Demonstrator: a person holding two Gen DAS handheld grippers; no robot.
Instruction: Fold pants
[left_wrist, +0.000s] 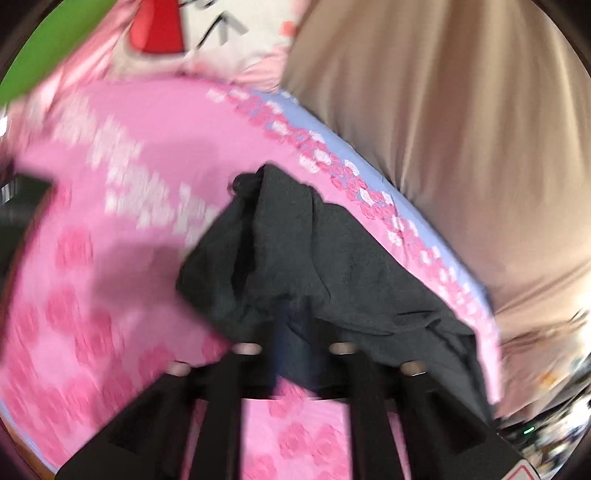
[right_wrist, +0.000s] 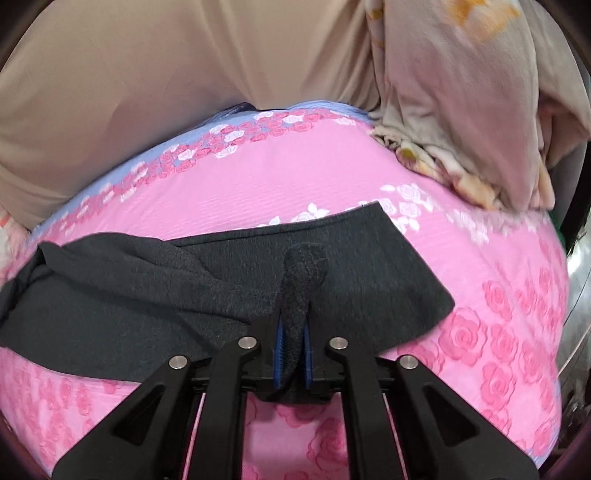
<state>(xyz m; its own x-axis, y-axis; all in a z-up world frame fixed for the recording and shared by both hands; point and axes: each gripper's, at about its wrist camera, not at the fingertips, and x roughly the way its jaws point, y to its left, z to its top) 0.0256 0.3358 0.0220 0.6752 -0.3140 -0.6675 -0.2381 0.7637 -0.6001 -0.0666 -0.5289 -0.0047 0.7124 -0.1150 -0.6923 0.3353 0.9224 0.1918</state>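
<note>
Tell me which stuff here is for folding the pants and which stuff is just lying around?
For the job:
dark grey pants
right gripper, pinching a bunch of the pants
left gripper, also in the pants, too blurry to judge its grip
pink rose bedsheet, the surface under the pants

Just lying about:
beige cloth
peach flowery blanket
white pillow with red print

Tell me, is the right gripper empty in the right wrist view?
No, the right gripper is shut on a bunched edge of the dark grey pants between its blue fingers.
</note>
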